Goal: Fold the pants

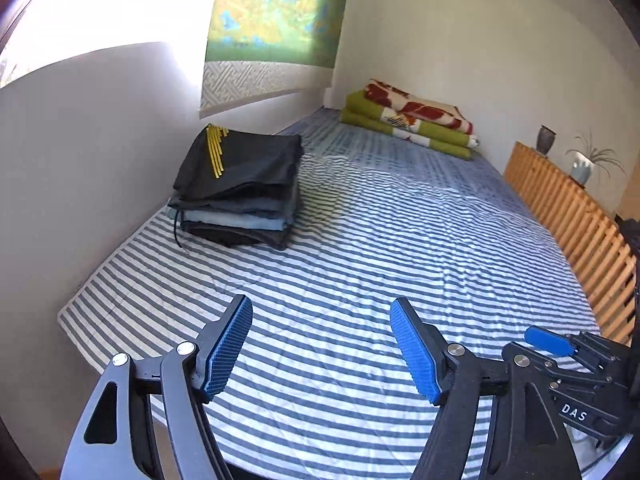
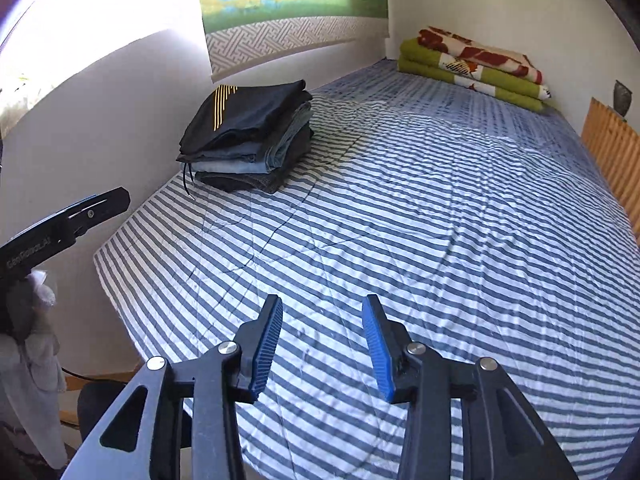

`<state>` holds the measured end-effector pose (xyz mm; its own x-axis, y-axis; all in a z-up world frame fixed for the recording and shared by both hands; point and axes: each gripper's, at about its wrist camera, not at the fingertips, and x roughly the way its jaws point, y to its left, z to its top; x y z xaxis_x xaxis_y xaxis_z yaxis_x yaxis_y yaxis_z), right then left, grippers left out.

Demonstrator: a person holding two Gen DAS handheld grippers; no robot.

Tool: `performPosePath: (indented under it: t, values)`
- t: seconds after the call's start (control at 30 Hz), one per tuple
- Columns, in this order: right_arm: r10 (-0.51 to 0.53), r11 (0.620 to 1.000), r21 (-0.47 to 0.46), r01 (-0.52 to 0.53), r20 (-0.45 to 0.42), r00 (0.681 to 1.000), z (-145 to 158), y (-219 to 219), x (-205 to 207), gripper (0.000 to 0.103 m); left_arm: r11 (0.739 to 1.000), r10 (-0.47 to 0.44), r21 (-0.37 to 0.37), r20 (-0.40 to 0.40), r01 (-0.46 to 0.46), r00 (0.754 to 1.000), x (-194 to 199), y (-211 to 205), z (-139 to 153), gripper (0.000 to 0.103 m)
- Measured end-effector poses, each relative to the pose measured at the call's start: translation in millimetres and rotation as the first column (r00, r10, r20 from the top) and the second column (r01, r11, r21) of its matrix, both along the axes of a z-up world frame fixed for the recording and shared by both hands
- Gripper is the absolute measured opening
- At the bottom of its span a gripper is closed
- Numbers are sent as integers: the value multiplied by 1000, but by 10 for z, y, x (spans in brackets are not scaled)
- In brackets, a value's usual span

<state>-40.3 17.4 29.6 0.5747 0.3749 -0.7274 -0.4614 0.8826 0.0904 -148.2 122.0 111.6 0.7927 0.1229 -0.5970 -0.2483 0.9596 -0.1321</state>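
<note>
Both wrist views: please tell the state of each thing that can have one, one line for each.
left tongs: open, nothing between them
right tongs: open, nothing between them
stack of pants: folded, piled by the wall
blankets: folded, stacked at the far end
striped sheet: spread out, lightly creased

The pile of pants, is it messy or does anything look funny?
Mostly tidy. The pile sits by the wall on the striped bed, edges a little uneven. One dark cord dangles from its near corner. Nothing else stands out.
</note>
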Motion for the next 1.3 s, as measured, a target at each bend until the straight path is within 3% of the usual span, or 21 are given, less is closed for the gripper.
performPosePath:
  t: [0.3, 0.37, 0.47, 0.6, 0.9, 1.3]
  values:
    - [-167, 986, 26, 165, 91, 982, 148, -889, -828, 45, 986, -162, 48, 35, 160, 986, -817, -1160, 236, 84]
    - [-195, 981, 15, 194, 111, 975, 140, -976, -960, 54, 984, -161, 86, 35, 158, 986, -943, -1301, 239, 91]
    - [-232, 973, 18, 232, 140, 963, 83, -1072, -1175, 61, 983, -172, 74, 19, 170, 985, -1097, -1408, 148, 94]
    - [-218, 976, 14, 217, 110, 970, -76, -1056, -1358, 61, 987, -139, 80, -27, 141, 990, -1143, -1309, -112, 95]
    - [-220, 975, -6, 221, 93, 971, -291, -1008, -1428, 67, 999, -41, 12, -102, 43, 994, -1043, -894, -635, 95]
    - [-274, 960, -39, 278, 78, 958, -440, -1049, -1223, 70, 999, -49, 14, -115, 51, 992, -785, -814, -663, 95]
